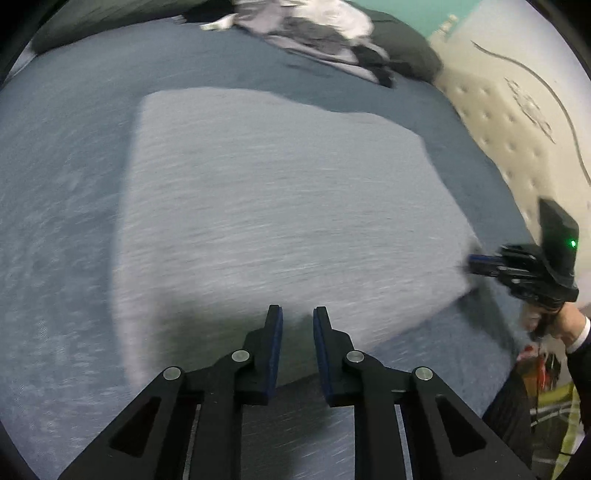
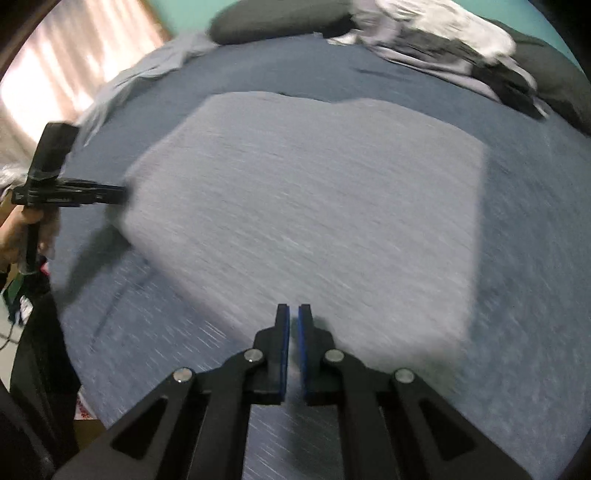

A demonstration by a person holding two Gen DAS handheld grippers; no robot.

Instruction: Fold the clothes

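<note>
Blue-grey bedding covers the bed (image 1: 66, 155), and on its middle lies a folded light grey garment (image 1: 273, 206), flat and roughly rectangular. Both views are blurred, so the fabric detail cannot be read. At the far side of the bed there is a heap of unfolded clothes (image 1: 321, 33) in white, grey and black, resting against a dark pillow (image 1: 402, 44). In the right wrist view another pale blue-grey cloth (image 2: 147, 74) hangs over the far left edge of the bed, and a second dark pillow (image 2: 273, 18) lies behind it. Beside the bed stands a cream quilted mattress (image 1: 517, 122).

The left gripper (image 1: 297, 314) is above the near edge of the garment, pointing down. Its fingers (image 1: 275, 332) stand narrow, with a clear gap, and no cloth is visible between them. The right gripper (image 2: 294, 314) is also above the near edge of the garment, closer to its right corner. Its fingers (image 2: 282, 332) are almost together, only a thin slit remains, and I see no cloth caught in it. A hand (image 1: 565, 321) with a white cuff and dark sleeve holds the right gripper's handle
</note>
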